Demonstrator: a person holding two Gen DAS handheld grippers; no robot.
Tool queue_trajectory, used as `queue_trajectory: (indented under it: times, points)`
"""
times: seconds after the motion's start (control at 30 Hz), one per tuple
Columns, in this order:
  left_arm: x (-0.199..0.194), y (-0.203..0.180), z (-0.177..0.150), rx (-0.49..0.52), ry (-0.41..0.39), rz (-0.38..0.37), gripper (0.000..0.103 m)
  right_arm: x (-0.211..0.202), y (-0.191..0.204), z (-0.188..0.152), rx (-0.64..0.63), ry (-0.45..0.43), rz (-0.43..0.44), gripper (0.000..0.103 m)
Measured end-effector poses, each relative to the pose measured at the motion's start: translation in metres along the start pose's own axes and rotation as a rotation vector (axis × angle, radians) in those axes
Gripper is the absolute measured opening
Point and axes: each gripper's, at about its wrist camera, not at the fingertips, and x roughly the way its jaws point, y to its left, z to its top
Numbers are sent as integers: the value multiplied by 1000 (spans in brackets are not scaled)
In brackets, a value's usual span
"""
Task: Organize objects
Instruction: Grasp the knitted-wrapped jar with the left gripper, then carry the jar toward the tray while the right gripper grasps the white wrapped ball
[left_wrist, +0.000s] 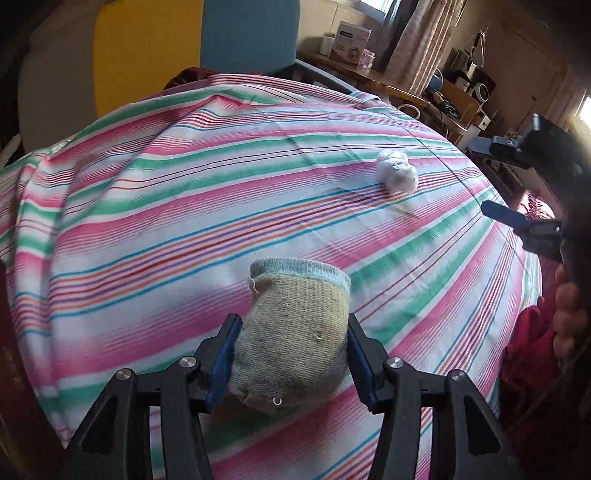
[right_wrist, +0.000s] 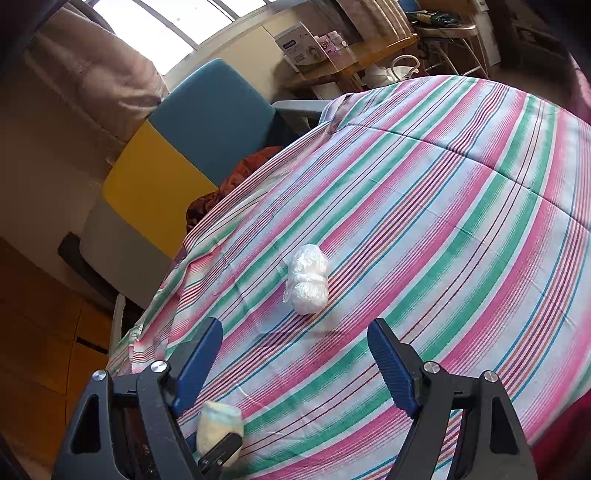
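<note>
My left gripper (left_wrist: 291, 354) is shut on a rolled beige sock with a pale blue cuff (left_wrist: 295, 332), held just above the striped sheet (left_wrist: 184, 206). The sock also shows at the bottom left of the right wrist view (right_wrist: 218, 428). A white plastic-wrapped bundle (left_wrist: 397, 170) lies on the sheet to the far right. In the right wrist view the bundle (right_wrist: 308, 282) lies just ahead of my right gripper (right_wrist: 295, 354), which is open and empty above the sheet (right_wrist: 443, 221). The right gripper appears at the right edge of the left wrist view (left_wrist: 517, 184).
A blue and yellow headboard (right_wrist: 192, 122) stands behind the bed. A dark red cloth (right_wrist: 236, 177) lies at the bed's far edge. A wooden table with a white box (left_wrist: 351, 40) and clutter stands beyond. The bed edge drops off at the left (right_wrist: 125, 332).
</note>
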Motion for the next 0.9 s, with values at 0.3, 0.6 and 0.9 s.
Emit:
queue_trajectory:
  times: [0.3, 0.6, 0.9]
  points:
    - [-8, 0, -17, 29, -59, 7, 55, 16, 16, -9, -98, 77, -59, 75]
    - [-8, 6, -21, 2, -76, -29, 56, 58, 38, 24, -206, 134, -172, 72]
    - [-6, 8, -23, -2, -93, -37, 56, 134, 32, 35, -311, 247, -332, 36]
